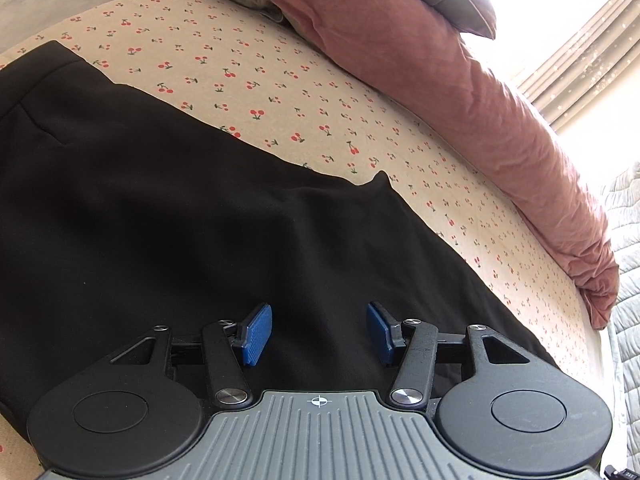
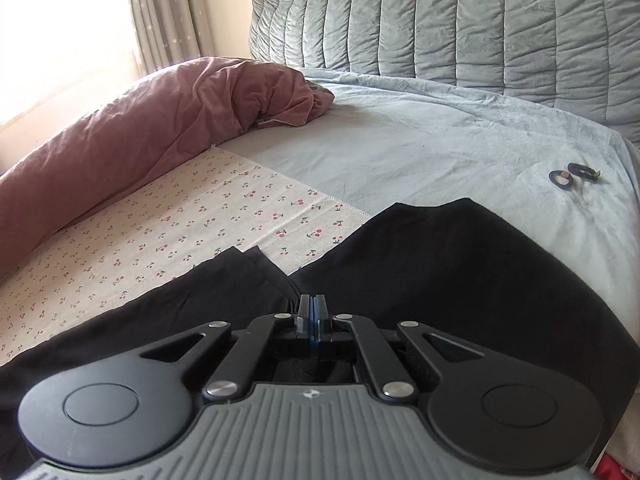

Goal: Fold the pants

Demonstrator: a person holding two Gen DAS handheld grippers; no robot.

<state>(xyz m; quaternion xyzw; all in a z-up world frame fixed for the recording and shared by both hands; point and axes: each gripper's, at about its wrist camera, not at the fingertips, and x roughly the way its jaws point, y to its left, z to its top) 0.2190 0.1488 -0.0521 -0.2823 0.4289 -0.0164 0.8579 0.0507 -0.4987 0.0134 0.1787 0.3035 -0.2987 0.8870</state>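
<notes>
Black pants (image 1: 160,216) lie flat on a cherry-print sheet (image 1: 280,92) on the bed. My left gripper (image 1: 319,332) is open, its blue pads (image 1: 256,334) spread just above the pants fabric, holding nothing. In the right wrist view the pants (image 2: 460,280) show two leg ends spreading apart ahead, one on the cherry-print sheet (image 2: 160,236), one on a light blue sheet (image 2: 440,148). My right gripper (image 2: 312,316) is shut, pads pressed together over the fabric; whether cloth is pinched between them does not show.
A rolled pink duvet (image 1: 460,92) runs along the far side of the bed, also in the right wrist view (image 2: 120,140). A grey quilted headboard (image 2: 480,20) stands behind. Small dark rings (image 2: 572,174) lie on the blue sheet at right. Curtains (image 2: 168,12) and a bright window are at the left.
</notes>
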